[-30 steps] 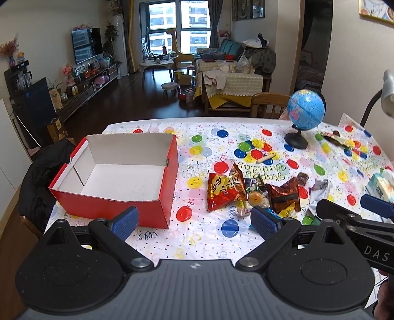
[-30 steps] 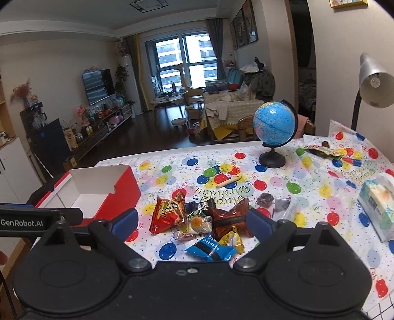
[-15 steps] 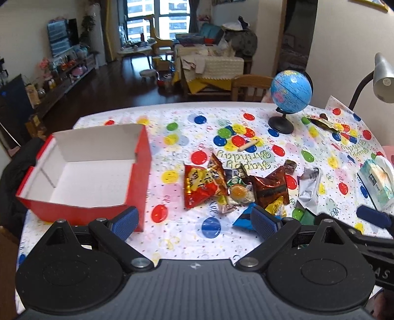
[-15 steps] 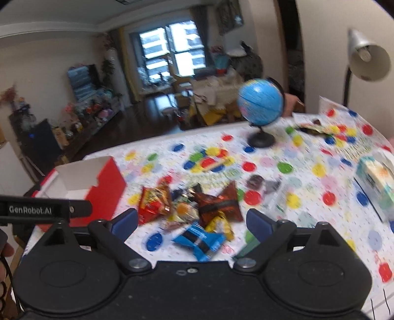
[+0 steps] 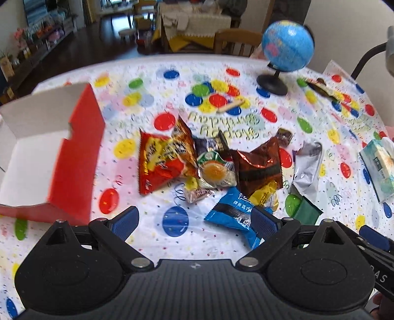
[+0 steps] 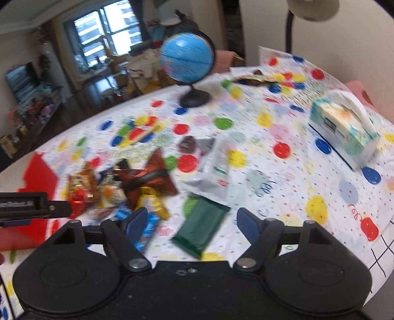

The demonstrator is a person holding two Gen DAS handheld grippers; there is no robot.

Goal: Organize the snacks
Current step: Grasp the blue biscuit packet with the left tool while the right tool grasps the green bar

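A pile of snack packets lies mid-table: a red chip bag (image 5: 162,160), a brown packet (image 5: 258,165), a jelly cup (image 5: 215,171), a blue packet (image 5: 234,214), a silver pouch (image 5: 306,169) and a dark green packet (image 6: 202,226). An open red box (image 5: 81,157) with a white inside stands at the left. My left gripper (image 5: 195,220) is open and empty, low over the table just before the blue packet. My right gripper (image 6: 192,222) is open and empty, with the green packet between its fingers' line.
A blue globe (image 5: 287,53) on a black stand is at the back of the table. A tissue pack (image 6: 344,130) lies at the right. A desk lamp (image 6: 312,9) stands at the far right. A dark wrapper (image 6: 253,80) lies behind the globe.
Both grippers have moved forward and down towards the snack pile. The left has swung right, away from the red box; the right has swung right, over the green packet.
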